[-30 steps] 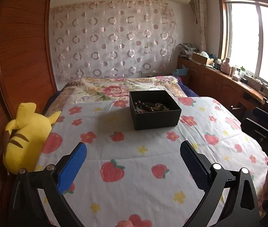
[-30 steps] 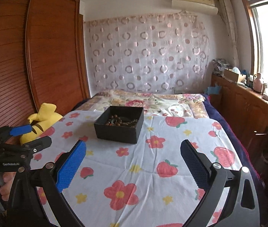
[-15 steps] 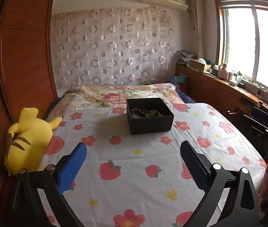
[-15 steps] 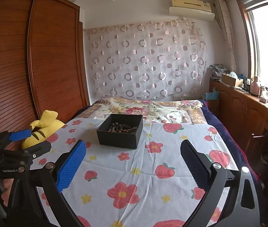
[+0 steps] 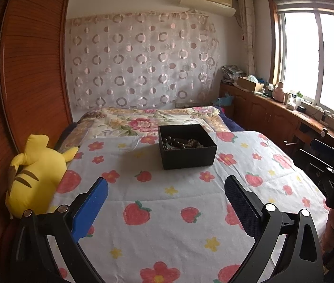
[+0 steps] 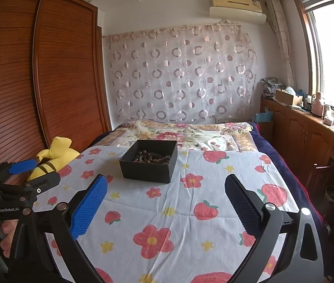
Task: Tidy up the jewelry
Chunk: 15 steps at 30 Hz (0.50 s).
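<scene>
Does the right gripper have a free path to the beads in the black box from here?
Probably yes. The right gripper is open and empty, the black box stands lidless ahead on the blanket, and nothing lies between; its beads show from above.

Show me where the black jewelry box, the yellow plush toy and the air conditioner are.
black jewelry box (image 5: 189,158): left wrist view, on its front wall.
yellow plush toy (image 5: 33,176): left wrist view, on its body.
air conditioner (image 6: 236,9): right wrist view, on its front panel.

Home bedroom: quilted bed, wooden wardrobe, curtain, air conditioner.
</scene>
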Motion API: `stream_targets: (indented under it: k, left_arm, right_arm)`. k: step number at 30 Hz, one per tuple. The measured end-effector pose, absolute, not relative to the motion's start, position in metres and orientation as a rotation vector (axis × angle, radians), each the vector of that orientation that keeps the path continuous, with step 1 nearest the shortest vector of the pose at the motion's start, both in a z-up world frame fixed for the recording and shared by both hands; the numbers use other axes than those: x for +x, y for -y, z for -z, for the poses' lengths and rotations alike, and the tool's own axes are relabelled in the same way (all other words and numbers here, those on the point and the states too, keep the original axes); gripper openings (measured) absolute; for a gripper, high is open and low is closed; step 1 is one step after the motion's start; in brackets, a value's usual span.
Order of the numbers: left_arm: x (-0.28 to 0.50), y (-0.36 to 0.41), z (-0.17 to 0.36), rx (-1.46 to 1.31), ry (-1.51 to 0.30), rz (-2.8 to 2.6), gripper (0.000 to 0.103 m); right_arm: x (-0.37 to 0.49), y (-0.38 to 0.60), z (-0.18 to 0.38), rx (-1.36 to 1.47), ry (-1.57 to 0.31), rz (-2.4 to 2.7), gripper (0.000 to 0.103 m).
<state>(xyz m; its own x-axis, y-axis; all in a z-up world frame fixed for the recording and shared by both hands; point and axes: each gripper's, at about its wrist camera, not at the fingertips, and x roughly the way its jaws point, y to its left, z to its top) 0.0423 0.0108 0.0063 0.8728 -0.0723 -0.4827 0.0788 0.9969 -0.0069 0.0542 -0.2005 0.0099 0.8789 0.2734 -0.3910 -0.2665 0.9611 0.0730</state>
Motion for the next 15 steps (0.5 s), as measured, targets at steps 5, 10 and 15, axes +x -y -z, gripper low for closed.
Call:
stream_targets:
  k: [5, 10, 15]
  left_arm:
    - [0.0422, -0.0108, -0.0063, 0.012, -0.504, 0.079, 0.095]
    - [0.0419, -0.0106, -0.0064, 0.012, -0.504, 0.08, 0.095]
    - [0.0416, -0.011, -0.0066, 0.012, -0.502, 0.08, 0.095]
  right_arm:
    - [0.0543, 0.2008, -0.0101, 0.019, -0.41, -0.282, 0.101]
    - [0.0539, 0.2012, -0.0098, 0.018, -0.411, -0.28, 0.101]
    - [0.0543, 0.2017, -0.0093, 0.019, -0.411, -0.28, 0.1]
